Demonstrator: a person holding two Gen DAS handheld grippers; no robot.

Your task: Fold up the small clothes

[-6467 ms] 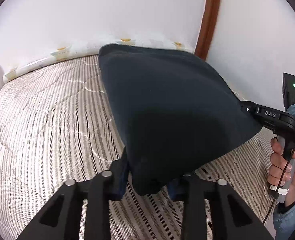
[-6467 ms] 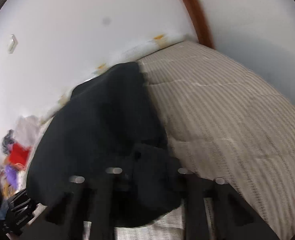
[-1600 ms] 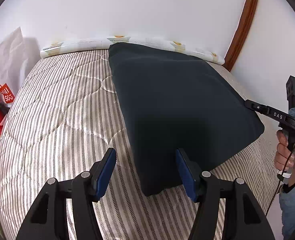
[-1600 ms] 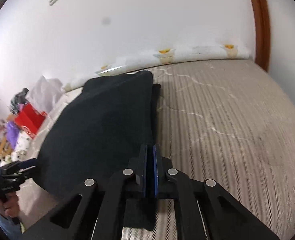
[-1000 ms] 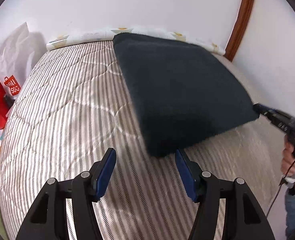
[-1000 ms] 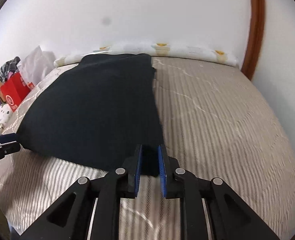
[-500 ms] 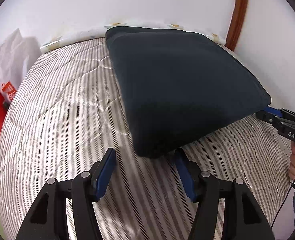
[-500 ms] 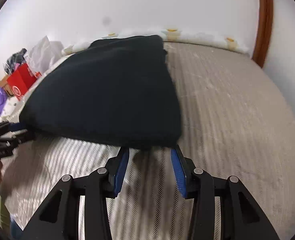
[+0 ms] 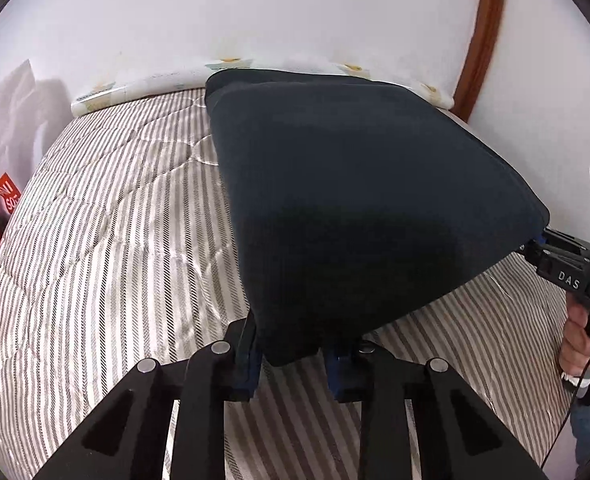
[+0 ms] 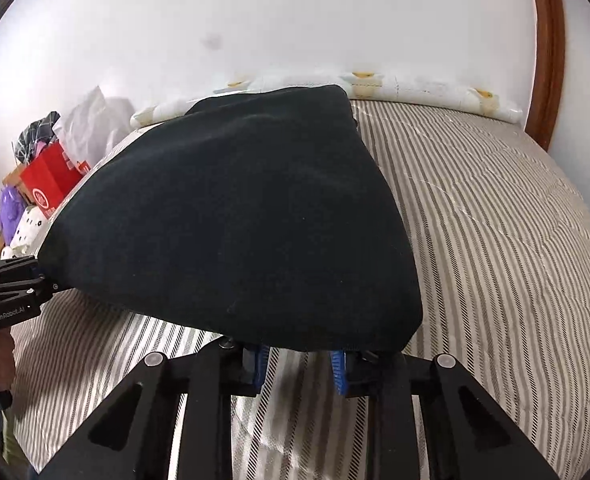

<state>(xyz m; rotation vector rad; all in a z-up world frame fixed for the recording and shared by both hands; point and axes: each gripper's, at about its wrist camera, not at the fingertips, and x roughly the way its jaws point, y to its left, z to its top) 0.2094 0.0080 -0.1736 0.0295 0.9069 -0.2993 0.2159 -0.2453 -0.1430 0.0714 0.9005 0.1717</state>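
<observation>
A dark navy garment (image 9: 355, 200) lies folded flat on the striped mattress (image 9: 115, 240); it also shows in the right wrist view (image 10: 235, 208). My left gripper (image 9: 293, 354) stands partly open with the garment's near left corner between its blue pads, which do not clamp it. My right gripper (image 10: 299, 360) is open, its blue pads under the garment's near right corner. Each gripper shows in the other's view, the right one (image 9: 567, 268) and the left one (image 10: 11, 284), at the near corners.
A white wall and a rolled patterned sheet (image 9: 143, 86) bound the far side of the bed. A brown door frame (image 9: 479, 36) stands at the right. Red bags (image 10: 51, 180) and toys sit beside the bed's left edge.
Both grippers have moved forward onto the garment's near corners. The left jaws have narrowed around the left corner. The right jaws, which opened about a second ago, now reach under the right corner.
</observation>
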